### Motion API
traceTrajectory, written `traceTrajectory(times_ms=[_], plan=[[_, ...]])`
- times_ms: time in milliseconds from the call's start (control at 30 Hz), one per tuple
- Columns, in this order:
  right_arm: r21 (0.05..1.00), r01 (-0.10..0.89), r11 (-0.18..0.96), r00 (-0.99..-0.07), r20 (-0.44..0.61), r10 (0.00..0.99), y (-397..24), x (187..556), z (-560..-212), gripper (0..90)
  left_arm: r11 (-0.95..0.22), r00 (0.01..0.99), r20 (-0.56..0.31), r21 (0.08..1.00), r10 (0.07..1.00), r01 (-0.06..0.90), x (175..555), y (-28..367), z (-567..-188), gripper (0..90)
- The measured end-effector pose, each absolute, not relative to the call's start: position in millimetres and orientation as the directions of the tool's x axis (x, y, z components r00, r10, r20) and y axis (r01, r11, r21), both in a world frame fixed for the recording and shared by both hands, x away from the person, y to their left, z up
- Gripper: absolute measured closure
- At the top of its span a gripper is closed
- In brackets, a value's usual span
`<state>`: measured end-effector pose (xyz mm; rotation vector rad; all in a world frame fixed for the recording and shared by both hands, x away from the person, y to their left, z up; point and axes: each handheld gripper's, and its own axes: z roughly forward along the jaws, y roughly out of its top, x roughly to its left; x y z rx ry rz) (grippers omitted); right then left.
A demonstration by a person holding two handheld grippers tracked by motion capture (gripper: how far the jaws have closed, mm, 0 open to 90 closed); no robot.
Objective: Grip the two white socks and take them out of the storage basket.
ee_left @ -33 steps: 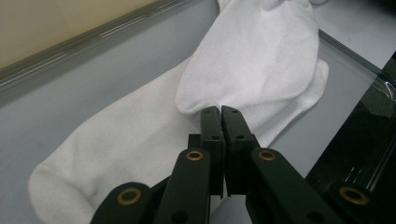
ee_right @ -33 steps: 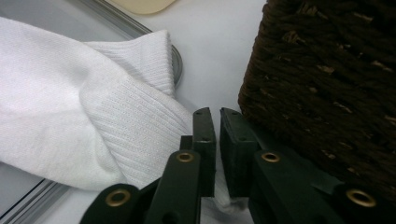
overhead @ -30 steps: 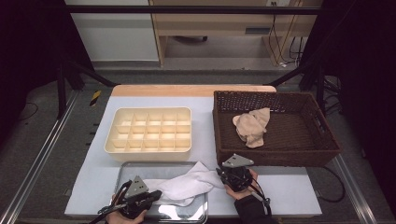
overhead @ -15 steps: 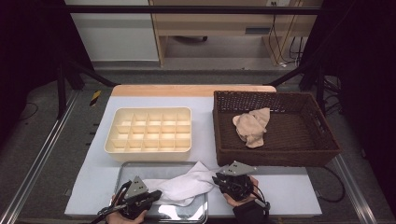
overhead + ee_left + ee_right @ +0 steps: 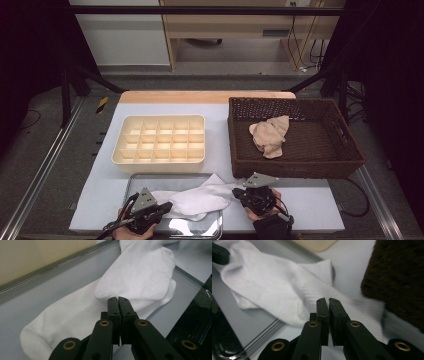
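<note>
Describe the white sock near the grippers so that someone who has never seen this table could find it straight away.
Start at the metal tray on the table's near edge, in front of the cream divided box. The white sock lies across it, one end over the tray's right rim toward the brown basket. It is pure white; the other cloth, inside the basket, is beige.

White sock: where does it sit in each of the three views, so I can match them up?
High view: white sock lies bottom centre, between the two grippers, partly over the metal tray.
Left gripper view: it runs from lower left to upper right, just beyond the closed jaws.
Right gripper view: it spreads from upper left to lower right, past the closed jaws.
Shared landmark: the metal tray's rim.
</note>
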<state>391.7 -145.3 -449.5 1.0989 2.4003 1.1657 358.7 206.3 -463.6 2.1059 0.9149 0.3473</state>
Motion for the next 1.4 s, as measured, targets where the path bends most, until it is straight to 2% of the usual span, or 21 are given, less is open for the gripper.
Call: traceTrajectory(times_ms=[133, 300, 400, 533, 767, 1000, 1167, 1400], plan=[[0.766, 0.531, 0.362, -0.669, 0.117, 0.734, -158.5, 390.3, -440.0, 86.0, -0.406, 0.701, -0.084, 0.765, 0.708, 0.501, 360.7, 206.1, -463.8, 88.3], [0.732, 0.548, 0.404, -0.642, 0.059, 0.764, -151.5, 399.5, -459.2, 78.6, -0.413, 0.697, -0.072, 0.761, 0.713, 0.501, 361.3, 206.0, -465.1, 88.3], [0.738, 0.538, 0.407, -0.645, 0.05, 0.762, -148.1, 397.6, -458.2, 76.1, -0.418, 0.694, -0.064, 0.758, 0.717, 0.501, 360.8, 206.0, -465.4, 87.4], [0.791, 0.493, 0.363, -0.668, 0.077, 0.74, -146.2, 385.0, -444.6, 76.2, -0.398, 0.671, -0.042, 0.777, 0.741, 0.487, 360.6, 208.4, -460.9, 77.3], [0.761, 0.514, 0.396, -0.695, 0.099, 0.712, -134.1, 378.2, -455.9, 75.5, -0.308, 0.591, -0.061, 0.808, 0.805, 0.503, 368.2, 214.2, -450.3, 57.7], [0.791, 0.53, 0.305, -0.591, 0.086, 0.802, -160.7, 387.2, -450.6, 72.3, -0.298, 0.564, -0.054, 0.805, 0.824, 0.513, 373.3, 203.3, -449.8, 48.5], [0.77, 0.563, 0.299, -0.527, 0.056, 0.848, -178.1, 394.8, -456.7, 69.7, -0.328, 0.571, -0.054, 0.773, 0.819, 0.543, 374.7, 192.5, -461.4, 50.4], [0.725, 0.625, 0.291, -0.499, 0.084, 0.862, -182.7, 399.2, -470.2, 67.2, -0.38, 0.6, -0.04, 0.74, 0.799, 0.555, 372.3, 187.9, -468.6, 65.5]])
